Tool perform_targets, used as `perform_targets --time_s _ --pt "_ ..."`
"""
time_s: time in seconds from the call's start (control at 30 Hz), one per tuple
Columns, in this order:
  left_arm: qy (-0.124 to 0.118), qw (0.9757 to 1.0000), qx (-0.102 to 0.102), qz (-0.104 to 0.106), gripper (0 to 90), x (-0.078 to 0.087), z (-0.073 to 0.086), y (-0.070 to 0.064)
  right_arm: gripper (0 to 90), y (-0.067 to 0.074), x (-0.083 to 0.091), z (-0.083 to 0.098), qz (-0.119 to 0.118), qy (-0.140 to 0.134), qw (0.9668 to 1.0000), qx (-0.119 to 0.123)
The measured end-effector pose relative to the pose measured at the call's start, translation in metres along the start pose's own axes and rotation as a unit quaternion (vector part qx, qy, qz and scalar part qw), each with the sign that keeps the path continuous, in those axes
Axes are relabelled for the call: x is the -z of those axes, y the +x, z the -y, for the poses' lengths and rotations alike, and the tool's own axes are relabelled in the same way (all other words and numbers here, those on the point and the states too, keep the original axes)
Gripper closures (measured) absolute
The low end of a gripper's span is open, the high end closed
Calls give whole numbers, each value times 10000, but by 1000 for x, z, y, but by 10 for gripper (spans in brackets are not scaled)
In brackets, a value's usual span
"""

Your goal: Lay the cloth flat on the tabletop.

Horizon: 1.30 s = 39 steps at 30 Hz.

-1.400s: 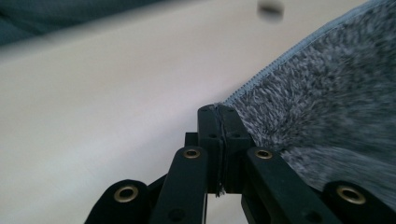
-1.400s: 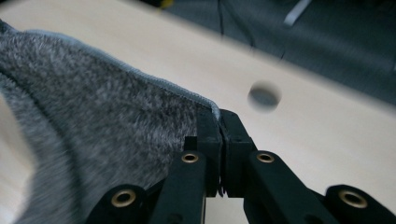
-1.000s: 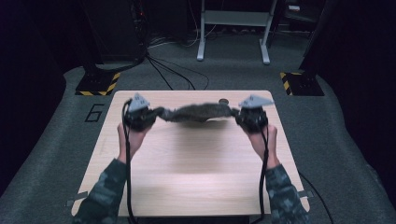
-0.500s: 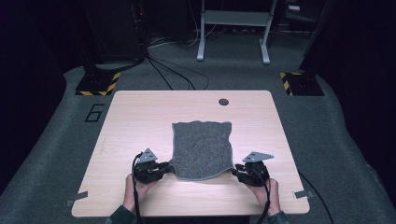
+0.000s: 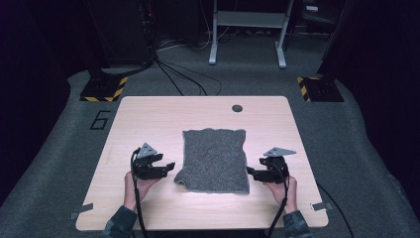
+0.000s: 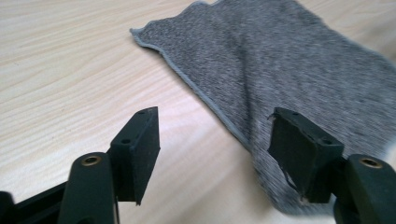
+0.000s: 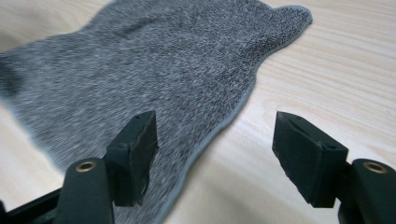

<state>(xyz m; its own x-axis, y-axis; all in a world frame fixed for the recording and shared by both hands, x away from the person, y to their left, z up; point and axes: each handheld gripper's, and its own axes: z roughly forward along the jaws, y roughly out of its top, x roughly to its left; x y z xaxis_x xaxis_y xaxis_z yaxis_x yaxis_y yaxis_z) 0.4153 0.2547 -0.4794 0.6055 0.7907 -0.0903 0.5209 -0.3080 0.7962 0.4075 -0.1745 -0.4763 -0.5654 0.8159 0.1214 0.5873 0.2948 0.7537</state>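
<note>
Grey cloth (image 5: pixel 214 159) laid flat mid-worktop (image 5: pixel 148 119), spread looks done. Left tool (image 5: pixel 168 167) and right tool (image 5: pixel 250 173) jaws just opened, nothing gripped (each flanks a near corner). Left: maybe fold, near-left corner slightly rumpled.

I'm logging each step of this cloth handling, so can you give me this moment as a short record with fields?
cloth: grey cloth lies spread flat on the table, near corners by the grippers
left gripper: left gripper low by the cloth's near left corner, jaws have just been opening, nothing clamped
right gripper: right gripper low by the near right corner, jaws have just been opening, nothing clamped
cloth edge: the hem runs between the left jaws without being pressed
other: round dark hole in the table's far side
</note>
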Motion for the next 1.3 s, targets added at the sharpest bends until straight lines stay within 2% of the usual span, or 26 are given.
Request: perform_targets --time_s 0.07,0.1,0.13,0.17,0.23,0.27,0.4,0.47,0.5,0.57,0.6,0.63,0.67,0.7,0.83,1.0,1.13,1.3 --pt "117 9998 -31 -131 302 -12 -3 1 250 -1 -13 -3 39 135 9999 3" --pt "117 9998 -31 -131 302 -12 -3 1 253 0 -19 -4 30 163 9999 -38" --pt "202 9996 18 -195 292 -25 -6 3 239 0 -24 -6 91 202 9998 -16" --pt "224 9996 65 -174 289 -30 -8 4 217 1 -29 -7 104 223 9997 -30" --pt "226 9993 -13 -284 286 -40 -10 2 219 2 -36 -8 130 273 9995 -79" --pt "308 9992 -49 -244 285 -45 -11 2 212 3 -39 -9 155 314 9994 -69" --pt "459 9985 -147 -247 276 -57 -15 -2 200 3 -47 -6 207 368 9991 -75" --pt "484 9984 -117 -280 276 -64 -16 -3 188 4 -49 -4 225 393 9989 -131" --pt "578 9979 -145 -241 274 -66 -15 -3 186 3 -50 -3 245 374 9990 -62" --pt "596 9979 -67 -257 259 -72 -14 -2 163 5 -53 -2 324 455 9984 -33" --pt "691 9973 -87 -253 253 -73 -13 -1 160 7 -55 -1 374 509 9980 -49" --pt "713 9970 -74 -284 249 -76 -13 -1 153 7 -56 -1 421 535 9977 62" --pt "775 9964 -130 -308 248 -77 -12 -1 149 9 -58 0 447 588 9973 59" --pt "769 9964 -93 -340 246 -79 -11 -2 141 9 -60 1 475 604 9970 133" --pt "914 9942 -311 -469 258 -79 -11 -4 132 11 -62 4 512 691 9961 184" --pt "900 9935 -402 -568 254 -77 -10 -4 135 11 -61 4 512 800 9949 348" --pt "927 9924 -438 -679 252 -73 -9 0 125 7 -57 6 469 832 9948 352" --pt "920 9929 -373 -657 252 -68 -6 6 101 2 -52 14 459 684 9957 415"
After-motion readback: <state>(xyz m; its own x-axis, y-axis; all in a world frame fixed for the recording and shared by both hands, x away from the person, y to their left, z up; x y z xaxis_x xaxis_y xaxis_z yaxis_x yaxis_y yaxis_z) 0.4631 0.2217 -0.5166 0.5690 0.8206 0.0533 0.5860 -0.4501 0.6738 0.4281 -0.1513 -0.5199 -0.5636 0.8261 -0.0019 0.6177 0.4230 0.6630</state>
